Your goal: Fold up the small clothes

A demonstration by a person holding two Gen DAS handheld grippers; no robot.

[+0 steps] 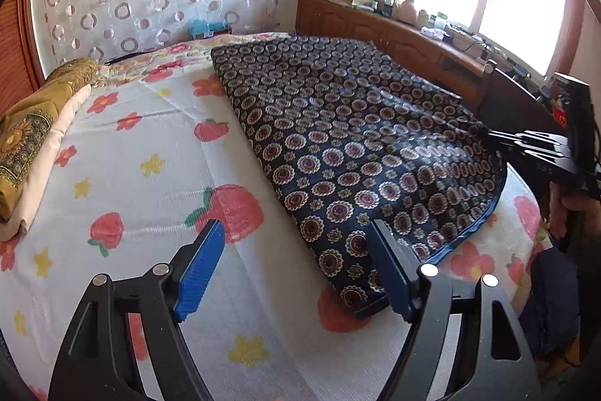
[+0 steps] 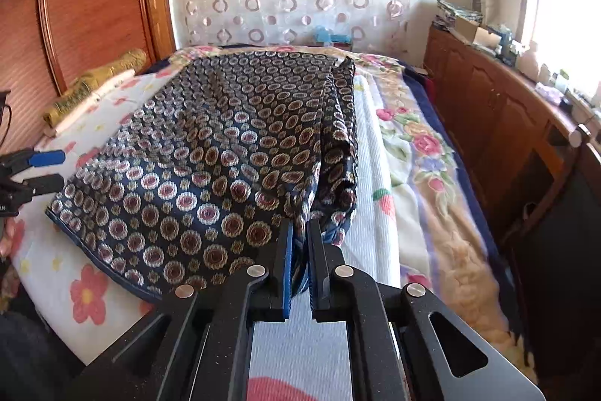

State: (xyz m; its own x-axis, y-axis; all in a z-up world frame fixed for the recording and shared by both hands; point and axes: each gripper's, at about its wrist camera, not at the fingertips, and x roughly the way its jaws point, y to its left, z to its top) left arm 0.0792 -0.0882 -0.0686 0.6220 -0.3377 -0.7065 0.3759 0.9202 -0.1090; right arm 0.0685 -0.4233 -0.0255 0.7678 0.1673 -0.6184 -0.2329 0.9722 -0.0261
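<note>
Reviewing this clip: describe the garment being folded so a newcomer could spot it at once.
Start at the bed with the white fruit-and-flower sheet. The dark patterned garment lies spread on it, its near corner pinched in the right gripper. Its navy cloth covered in round medallions sets it apart from the mustard-yellow folded cloth by the headboard.
</note>
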